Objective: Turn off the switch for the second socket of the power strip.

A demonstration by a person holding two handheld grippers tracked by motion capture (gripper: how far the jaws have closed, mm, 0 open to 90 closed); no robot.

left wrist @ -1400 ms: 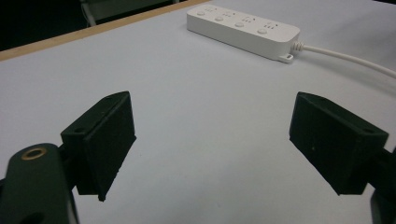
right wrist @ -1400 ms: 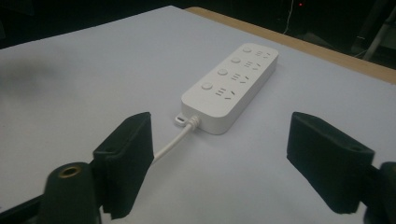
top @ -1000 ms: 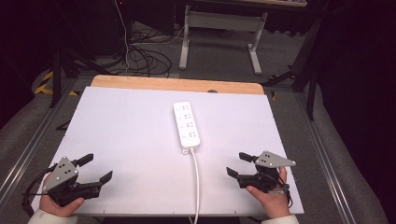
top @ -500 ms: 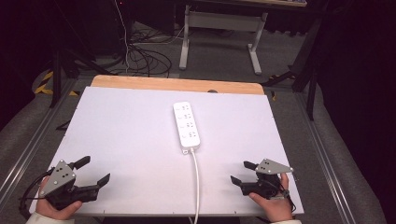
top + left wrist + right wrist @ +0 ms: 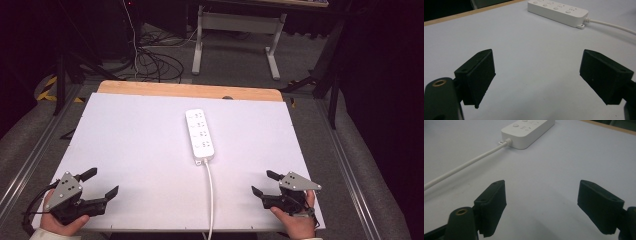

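Left gripper: my black two-jaw left gripper sits at the near left corner of the white table board. Its jaws are spread wide, with nothing between them.
Right gripper: my black two-jaw right gripper sits at the near right corner. Its jaws are spread wide too, and nothing is in them.
Power strip: the long white plastic power strip lies flat in the middle of the board, well apart from both grippers.
Cord: its thin white cord runs from the strip's near end to the near edge, between my two hands.
Far edge: a light wooden strip shows along the board's far side.
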